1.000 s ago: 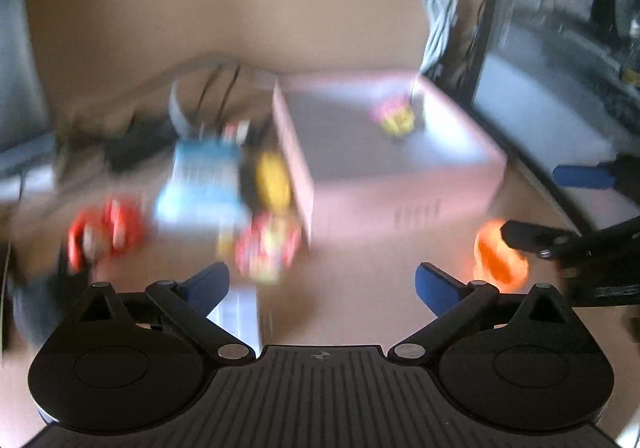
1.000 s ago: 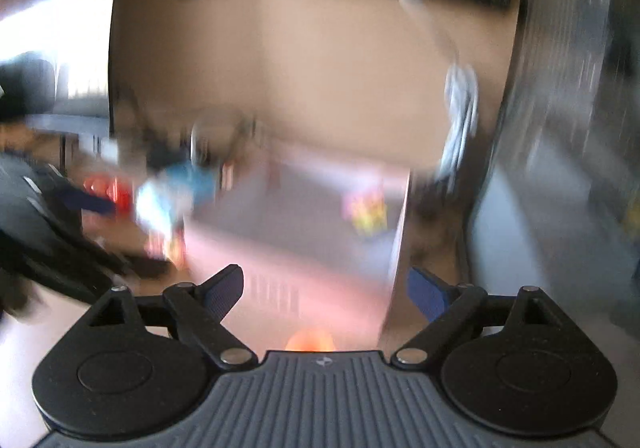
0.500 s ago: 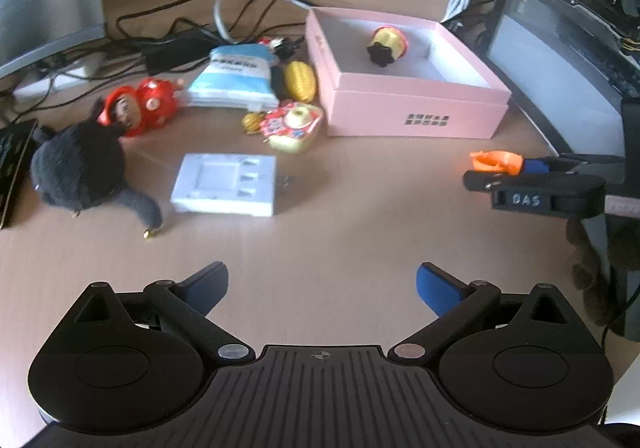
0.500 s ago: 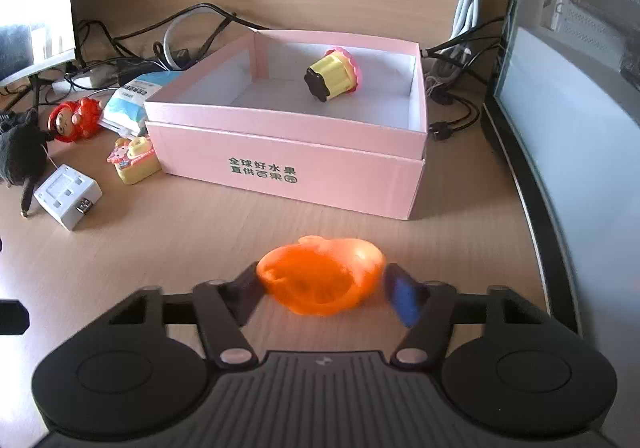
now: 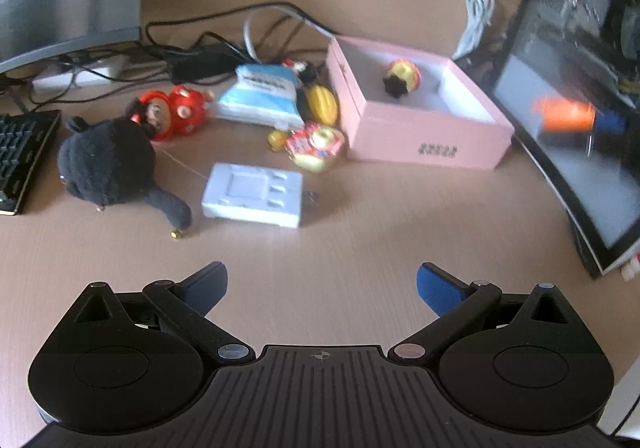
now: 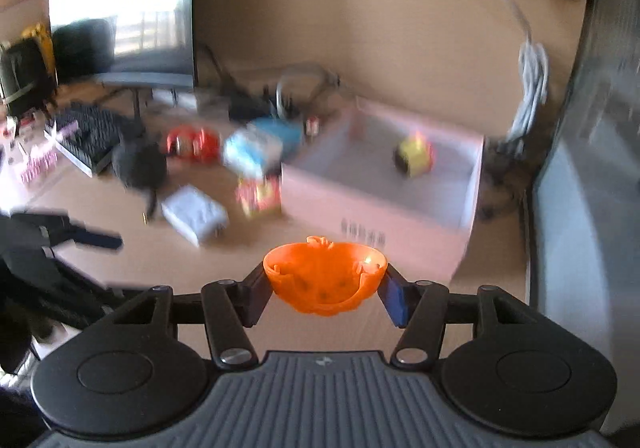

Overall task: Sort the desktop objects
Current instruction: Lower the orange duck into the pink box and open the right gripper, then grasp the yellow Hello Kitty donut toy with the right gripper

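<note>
Currently my right gripper [image 6: 325, 288] pinches an orange bowl-shaped toy [image 6: 325, 279], one pad pressed to each side; the jaws have just been closing onto it, and the toy hangs above the wooden desk [image 6: 248, 248] in front of the pink box [image 6: 376, 216]. The right wrist view is blurred, yet it shows the open hollow of the toy and small nubs on its rim. The left wrist view shows the same toy [image 5: 566, 115] only as an orange smear at the far right, against the dark monitor [image 5: 560, 168], with a blue pad beside it.

My left gripper [image 5: 322, 284] is spread wide with nothing between its blue pads, above bare desk. Its view is the sharper for the clutter: a white adapter block [image 5: 253, 195] lies nearest, a black plush [image 5: 106, 162] to its left, a red doll [image 5: 176, 116] behind that, a blue-and-white packet [image 5: 264, 96], a yellow corn-shaped piece [image 5: 323, 104] and a red-and-yellow toy [image 5: 316, 144] just beside the box's left wall. A yellow cupcake toy [image 5: 402, 77] lies on its side inside the box. Black cables [image 5: 208, 44] run along the back.

Only the right view takes in the keyboard [image 6: 86, 142] at length, along with my left gripper [image 6: 96, 238] at the left edge.
</note>
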`<state>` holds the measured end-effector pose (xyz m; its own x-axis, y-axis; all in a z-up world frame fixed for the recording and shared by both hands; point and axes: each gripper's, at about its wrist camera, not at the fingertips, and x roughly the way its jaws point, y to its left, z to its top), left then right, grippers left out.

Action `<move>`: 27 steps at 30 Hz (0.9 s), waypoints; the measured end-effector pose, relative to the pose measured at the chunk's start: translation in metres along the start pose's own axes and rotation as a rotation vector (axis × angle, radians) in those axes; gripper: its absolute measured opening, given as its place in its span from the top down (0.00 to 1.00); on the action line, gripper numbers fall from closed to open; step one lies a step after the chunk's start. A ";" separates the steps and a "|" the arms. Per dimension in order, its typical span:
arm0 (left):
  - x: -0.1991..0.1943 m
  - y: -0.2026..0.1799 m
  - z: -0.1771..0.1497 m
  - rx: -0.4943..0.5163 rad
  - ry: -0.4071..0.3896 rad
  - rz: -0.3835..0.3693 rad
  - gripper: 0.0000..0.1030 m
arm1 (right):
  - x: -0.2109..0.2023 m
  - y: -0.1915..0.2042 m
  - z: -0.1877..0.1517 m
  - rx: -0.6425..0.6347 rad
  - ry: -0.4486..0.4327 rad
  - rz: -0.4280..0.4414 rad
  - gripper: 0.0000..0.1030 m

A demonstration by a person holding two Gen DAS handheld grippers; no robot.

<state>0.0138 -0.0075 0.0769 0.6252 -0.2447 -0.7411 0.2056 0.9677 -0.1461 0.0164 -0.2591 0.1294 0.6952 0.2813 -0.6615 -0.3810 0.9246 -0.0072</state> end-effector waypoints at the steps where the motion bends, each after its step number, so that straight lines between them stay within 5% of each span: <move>1: -0.001 0.002 0.001 -0.009 -0.007 0.003 0.00 | -0.005 -0.002 0.012 0.006 -0.041 -0.017 0.44; 5: -0.004 0.013 0.001 -0.026 -0.009 0.029 0.00 | 0.005 -0.014 0.054 0.029 -0.187 -0.111 0.44; 8: -0.007 0.025 -0.002 -0.038 -0.002 0.058 0.00 | 0.035 -0.023 0.079 0.084 -0.221 -0.183 0.25; 13: -0.009 0.055 -0.011 -0.107 0.026 0.130 0.00 | 0.079 0.012 0.072 0.009 -0.159 -0.091 0.25; 17: -0.010 0.075 -0.016 -0.158 0.040 0.168 0.00 | 0.118 0.061 0.044 -0.146 -0.057 -0.017 0.59; 27: -0.008 0.092 -0.021 -0.177 0.074 0.175 0.00 | 0.189 0.119 0.027 -0.219 -0.047 -0.053 0.60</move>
<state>0.0118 0.0847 0.0556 0.5813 -0.0739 -0.8103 -0.0394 0.9921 -0.1188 0.1190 -0.0894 0.0236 0.7434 0.2501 -0.6204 -0.4629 0.8619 -0.2072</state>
